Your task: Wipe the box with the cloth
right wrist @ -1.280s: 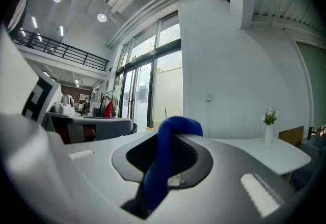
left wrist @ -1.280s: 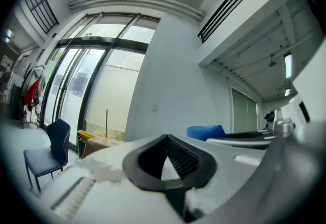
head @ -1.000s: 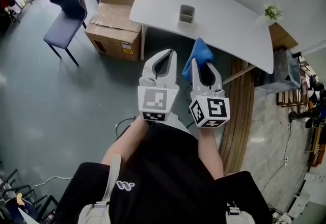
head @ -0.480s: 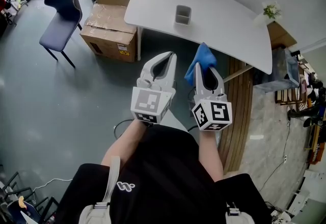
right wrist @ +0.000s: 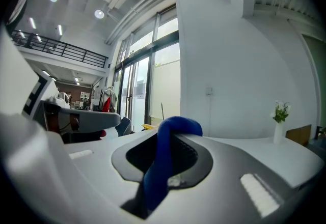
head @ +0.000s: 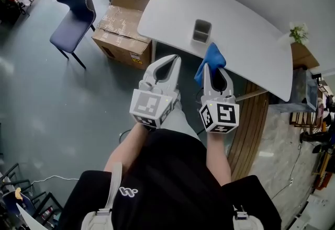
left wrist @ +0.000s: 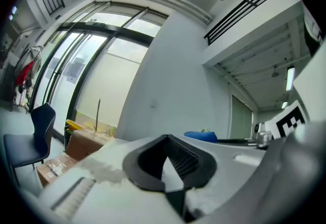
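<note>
Apparently mid-approach, my right claw (head: 208, 69) grasps the cloth (head: 211, 58) near the box (head: 202, 31), left claw (head: 175, 59) clenched empty; next I'd press cloth onto it.

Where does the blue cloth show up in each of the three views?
Head view: blue cloth upper centre, poking from the right gripper, by the table edge.
Left gripper view: cloth is a small blue patch right of centre, beyond the jaws.
Right gripper view: cloth at centre, clamped between the jaws.
Landmark: blue chair, upper left in head view, far left in left gripper view; hard to tell in right gripper view.
</note>
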`<action>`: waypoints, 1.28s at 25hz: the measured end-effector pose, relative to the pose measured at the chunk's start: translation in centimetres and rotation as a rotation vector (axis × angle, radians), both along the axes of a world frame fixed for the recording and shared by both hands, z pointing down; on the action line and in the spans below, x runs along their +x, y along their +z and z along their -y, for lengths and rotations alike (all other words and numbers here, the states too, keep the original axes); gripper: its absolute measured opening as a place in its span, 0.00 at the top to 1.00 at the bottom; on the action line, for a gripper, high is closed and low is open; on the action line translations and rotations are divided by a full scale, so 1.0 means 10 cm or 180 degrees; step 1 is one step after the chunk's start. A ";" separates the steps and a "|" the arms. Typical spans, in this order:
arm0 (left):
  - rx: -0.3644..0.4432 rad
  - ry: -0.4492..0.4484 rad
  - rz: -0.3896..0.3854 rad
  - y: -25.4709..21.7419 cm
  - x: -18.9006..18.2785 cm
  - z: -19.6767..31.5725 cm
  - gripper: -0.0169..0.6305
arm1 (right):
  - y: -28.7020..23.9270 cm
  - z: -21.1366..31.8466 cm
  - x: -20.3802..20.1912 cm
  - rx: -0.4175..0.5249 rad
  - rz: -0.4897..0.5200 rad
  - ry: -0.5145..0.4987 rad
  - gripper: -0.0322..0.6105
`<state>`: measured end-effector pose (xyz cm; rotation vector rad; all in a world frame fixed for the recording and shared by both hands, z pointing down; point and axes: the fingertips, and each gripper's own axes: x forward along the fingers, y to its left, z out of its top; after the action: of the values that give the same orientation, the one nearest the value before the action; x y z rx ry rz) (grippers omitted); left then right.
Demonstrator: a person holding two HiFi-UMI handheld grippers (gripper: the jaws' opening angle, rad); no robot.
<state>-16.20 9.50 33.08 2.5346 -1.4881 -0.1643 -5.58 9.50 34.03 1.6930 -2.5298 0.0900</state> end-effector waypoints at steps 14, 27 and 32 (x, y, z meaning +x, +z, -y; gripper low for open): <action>-0.0350 0.0452 0.0805 0.74 0.92 1.50 0.97 | 0.26 1.52 1.04 -0.0136 -0.0256 0.0276 0.86; -0.0600 0.0974 0.2153 1.60 1.22 2.12 0.97 | 0.51 2.17 1.42 -0.0274 -0.0036 0.0202 0.86; -0.0670 0.1588 0.2858 1.95 1.35 2.16 0.87 | 0.62 2.25 1.41 -0.0351 0.0008 0.0239 0.86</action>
<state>-2.73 -12.15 52.59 2.8053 -0.8954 1.2603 8.52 -13.04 40.25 1.7460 -2.4143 0.2329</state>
